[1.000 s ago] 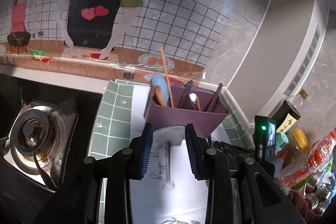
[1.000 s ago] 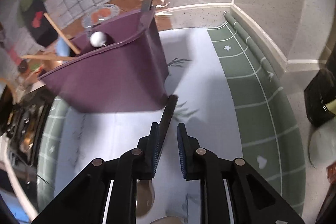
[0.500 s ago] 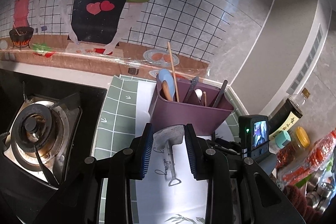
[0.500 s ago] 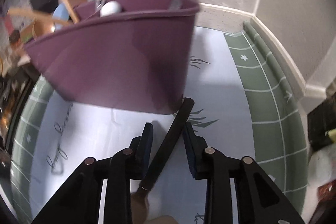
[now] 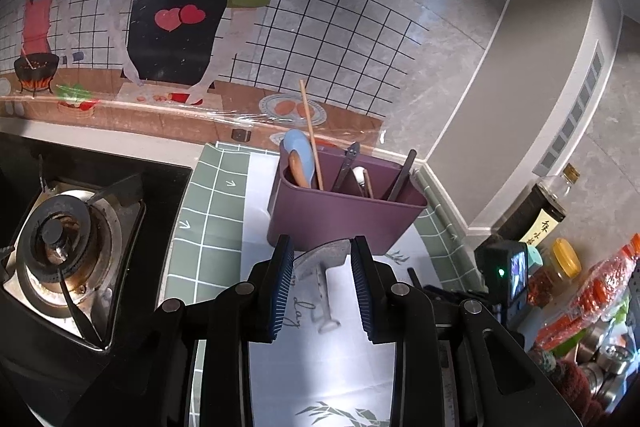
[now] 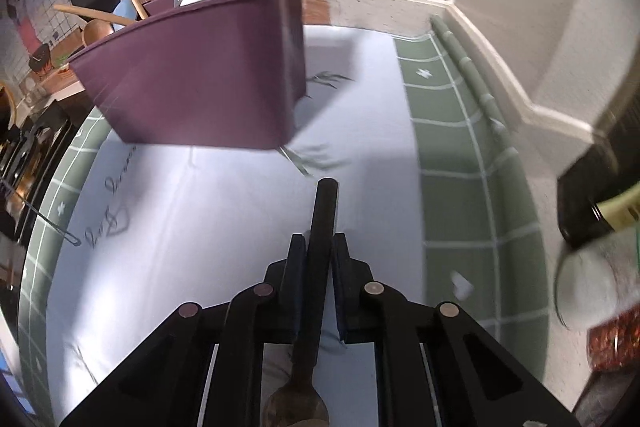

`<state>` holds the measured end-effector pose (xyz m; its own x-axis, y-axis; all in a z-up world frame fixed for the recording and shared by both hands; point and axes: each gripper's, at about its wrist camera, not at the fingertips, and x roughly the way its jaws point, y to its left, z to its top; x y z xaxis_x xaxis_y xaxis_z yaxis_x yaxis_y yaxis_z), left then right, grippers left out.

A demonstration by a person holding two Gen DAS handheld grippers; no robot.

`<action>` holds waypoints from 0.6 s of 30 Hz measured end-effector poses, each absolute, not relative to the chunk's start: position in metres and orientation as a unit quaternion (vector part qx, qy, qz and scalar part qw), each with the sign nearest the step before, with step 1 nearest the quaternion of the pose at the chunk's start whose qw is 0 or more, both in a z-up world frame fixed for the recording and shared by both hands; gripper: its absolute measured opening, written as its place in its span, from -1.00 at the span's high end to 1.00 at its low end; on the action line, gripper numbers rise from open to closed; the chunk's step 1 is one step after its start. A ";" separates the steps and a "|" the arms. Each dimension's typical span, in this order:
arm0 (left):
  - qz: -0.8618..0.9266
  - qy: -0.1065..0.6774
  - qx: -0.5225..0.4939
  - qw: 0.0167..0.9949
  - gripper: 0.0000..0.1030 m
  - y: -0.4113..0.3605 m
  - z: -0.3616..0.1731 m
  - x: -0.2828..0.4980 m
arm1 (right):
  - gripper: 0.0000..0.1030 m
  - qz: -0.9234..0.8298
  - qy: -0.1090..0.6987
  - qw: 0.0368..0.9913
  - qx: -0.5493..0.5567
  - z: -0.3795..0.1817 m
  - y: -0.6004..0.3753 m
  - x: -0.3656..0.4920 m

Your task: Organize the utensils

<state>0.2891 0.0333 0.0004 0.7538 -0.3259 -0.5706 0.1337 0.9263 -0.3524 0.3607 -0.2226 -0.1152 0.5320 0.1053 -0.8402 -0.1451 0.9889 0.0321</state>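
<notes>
A purple utensil holder (image 5: 344, 211) stands on a white mat and holds several utensils: a blue spatula, a wooden stick, dark handles. It also shows in the right wrist view (image 6: 200, 83). My left gripper (image 5: 322, 267) is shut on the wide grey head of a metal scraper (image 5: 320, 261), whose handle hangs down over the mat, just in front of the holder. My right gripper (image 6: 314, 255) is shut on a dark-handled spoon (image 6: 322, 219); the handle points toward the holder's right corner and the bowl lies back under the gripper.
A gas burner (image 5: 60, 243) sits left of the green-tiled mat (image 5: 208, 223). Bottles, jars and packets (image 5: 560, 259) crowd the right side; a dark bottle (image 6: 600, 187) is close on the right. The wall and corner (image 6: 460, 7) lie behind the holder.
My left gripper drew back and up a little with the scraper. My right gripper closed tighter on the spoon handle, straightened it and pulled back from the holder.
</notes>
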 end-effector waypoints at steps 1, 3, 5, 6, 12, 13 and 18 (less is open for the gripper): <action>-0.126 0.329 -0.146 0.925 0.41 0.032 0.000 0.289 | 0.77 0.079 0.478 0.875 -0.020 -0.116 -0.225 0.358; -0.126 0.329 -0.145 0.924 0.41 0.031 0.001 0.289 | 0.76 0.086 0.478 0.874 -0.013 -0.115 -0.229 0.356; -0.126 0.331 -0.144 0.924 0.41 0.030 0.000 0.288 | 0.74 0.088 0.479 0.873 -0.015 -0.116 -0.229 0.359; -0.126 0.331 -0.143 0.924 0.41 0.029 0.001 0.287 | 0.73 0.083 0.479 0.874 -0.024 -0.116 -0.227 0.361; -0.124 0.332 -0.140 0.925 0.52 0.029 0.003 0.285 | 0.78 0.071 0.479 0.874 -0.050 -0.118 -0.217 0.368; -0.124 0.331 -0.138 0.925 0.52 0.030 0.004 0.284 | 0.78 0.076 0.474 0.876 -0.043 -0.115 -0.217 0.365; -0.121 0.331 -0.133 0.926 0.64 0.029 0.004 0.283 | 0.78 0.087 0.432 0.897 -0.024 -0.087 -0.223 0.349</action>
<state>0.2830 0.0294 0.0045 0.7517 -0.3119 -0.5811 0.1354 0.9353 -0.3269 0.3490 -0.2225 -0.0869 0.6116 0.1349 -0.7796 -0.1762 0.9838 0.0321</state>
